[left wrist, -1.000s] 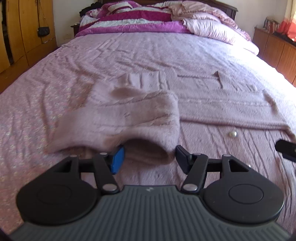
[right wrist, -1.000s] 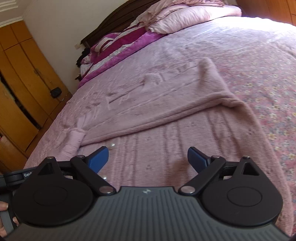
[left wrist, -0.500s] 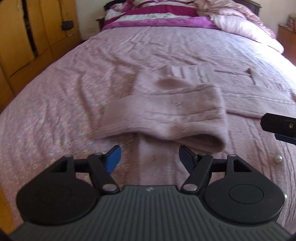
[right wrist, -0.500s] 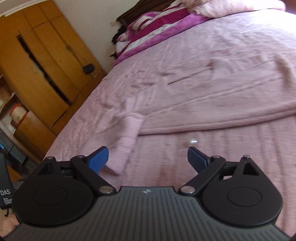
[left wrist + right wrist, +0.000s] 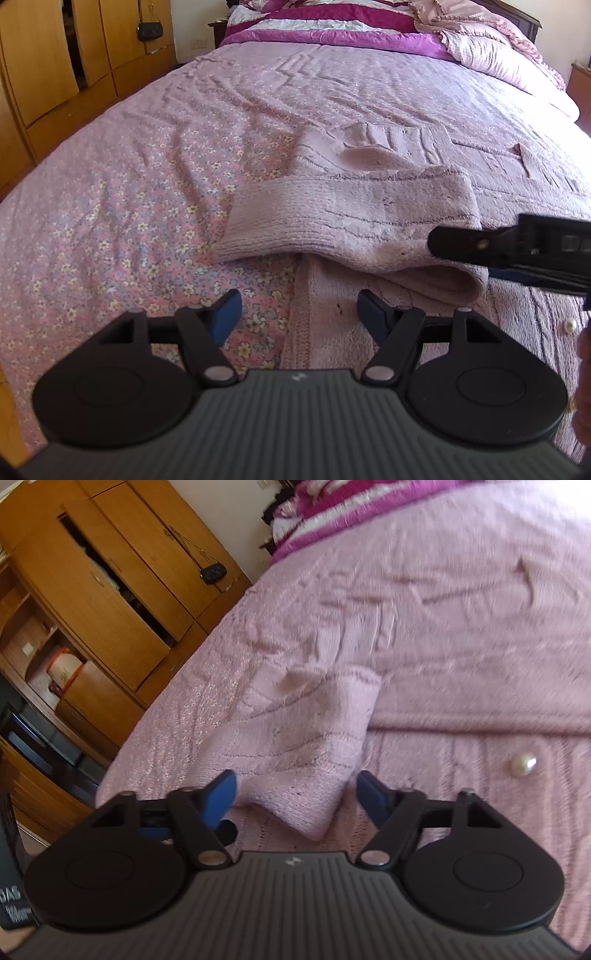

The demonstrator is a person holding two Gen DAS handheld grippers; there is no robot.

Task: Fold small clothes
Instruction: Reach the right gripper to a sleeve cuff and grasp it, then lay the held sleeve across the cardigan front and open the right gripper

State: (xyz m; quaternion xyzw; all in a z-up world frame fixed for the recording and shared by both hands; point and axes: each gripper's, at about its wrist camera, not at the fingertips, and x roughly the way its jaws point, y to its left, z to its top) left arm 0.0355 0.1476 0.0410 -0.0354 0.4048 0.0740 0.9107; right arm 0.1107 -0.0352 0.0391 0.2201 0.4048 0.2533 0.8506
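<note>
A pink knitted cardigan (image 5: 369, 221) lies flat on the floral bedsheet (image 5: 129, 221), one sleeve folded across its body. My left gripper (image 5: 299, 306) is open just short of the sleeve fold, over the cardigan's side edge, with nothing pinched. One finger (image 5: 476, 243) of my right gripper reaches in from the right over the sleeve's cuff end. In the right wrist view the right gripper (image 5: 295, 790) has its jaws closing, with the folded sleeve's end (image 5: 303, 746) between the blue pads, which do not press on it. A pearl button (image 5: 522, 765) shows on the cardigan front.
A wooden wardrobe (image 5: 110, 602) stands along the bed's left side, a small black purse (image 5: 149, 31) hanging on it. A magenta striped blanket (image 5: 332, 29) and a pink quilt (image 5: 498, 55) lie heaped at the bed's head. A hand (image 5: 583, 369) shows at the right edge.
My right gripper swung left across the cardigan to the folded sleeve and its jaws narrowed. The left gripper drew back from the sleeve fold, shifted left, and its jaws widened a little.
</note>
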